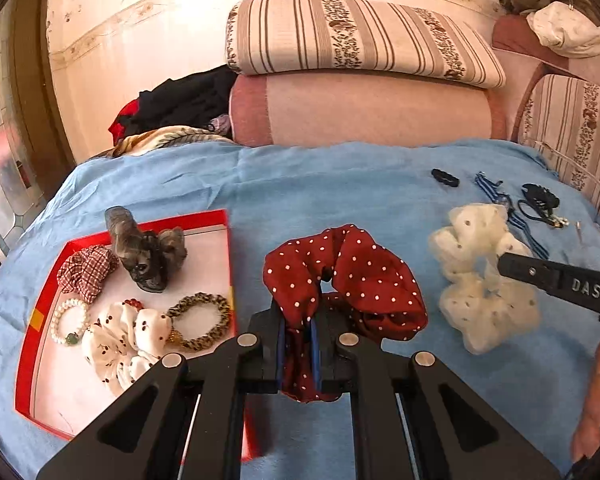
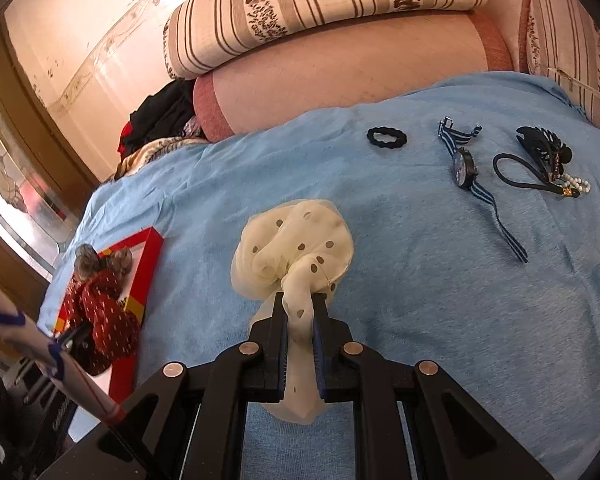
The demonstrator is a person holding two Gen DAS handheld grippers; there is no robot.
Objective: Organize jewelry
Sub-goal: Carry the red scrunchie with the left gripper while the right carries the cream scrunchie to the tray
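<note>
Across the bed's blue blanket (image 1: pixel 340 184), a red tray (image 1: pixel 40 360) sits at the left edge, holding scrunchies and bracelets. Just right of the tray, the left tool (image 1: pixel 299 354) is clamped on a red polka-dot scrunchie (image 1: pixel 364 276). Further right, the right tool (image 2: pixel 300 334) is clamped on a cream dotted scrunchie (image 2: pixel 296 240). Near the far right corner lie a striped-band watch (image 2: pixel 466 168) and a black hair tie (image 2: pixel 386 136).

Tray (image 1: pixel 228 240) sits left on the blanket (image 1: pixel 320 184), holding a pearl bracelet (image 1: pixel 66 320), scrunchies and a braided band (image 1: pixel 202 322). Dotted scrunchie (image 1: pixel 340 276) lies just right of tray; sheer scrunchie (image 1: pixel 480 276) further right. Behind them: hair tie (image 2: pixel 386 136), watch (image 2: pixel 464 168), hair claw (image 2: pixel 540 142). Cushions (image 1: pixel 360 36) at back.
</note>
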